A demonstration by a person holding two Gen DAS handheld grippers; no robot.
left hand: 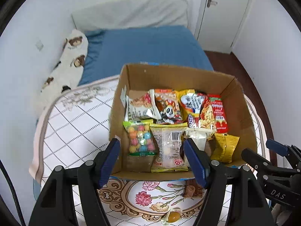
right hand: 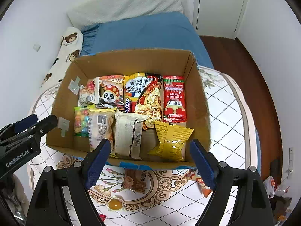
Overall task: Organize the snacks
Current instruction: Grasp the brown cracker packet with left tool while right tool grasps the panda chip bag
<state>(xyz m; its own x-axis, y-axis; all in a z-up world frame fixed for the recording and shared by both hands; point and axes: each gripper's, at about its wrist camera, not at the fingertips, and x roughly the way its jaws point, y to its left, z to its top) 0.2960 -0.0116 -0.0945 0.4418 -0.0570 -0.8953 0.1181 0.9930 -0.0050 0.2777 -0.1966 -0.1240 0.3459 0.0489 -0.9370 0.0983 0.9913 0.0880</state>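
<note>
Cardboard box (right hand: 131, 62) nearly filled; both grippers (left hand: 152, 160) (right hand: 150, 162) spread, empty; next, the brown packet (right hand: 135, 180) near it.

1. I count one open brown cardboard box (right hand: 62, 101).
2. I see nine plastic-wrapped snack packets inside the box (right hand: 174, 98).
3. I see three loose snacks on the patterned tablecloth: one brown packet (right hand: 135, 180), one orange-and-white packet (right hand: 202, 183), one clear-wrapped amber sweet (right hand: 115, 203).

Blue bed (left hand: 146, 49), white walls (left hand: 28, 18)
</note>
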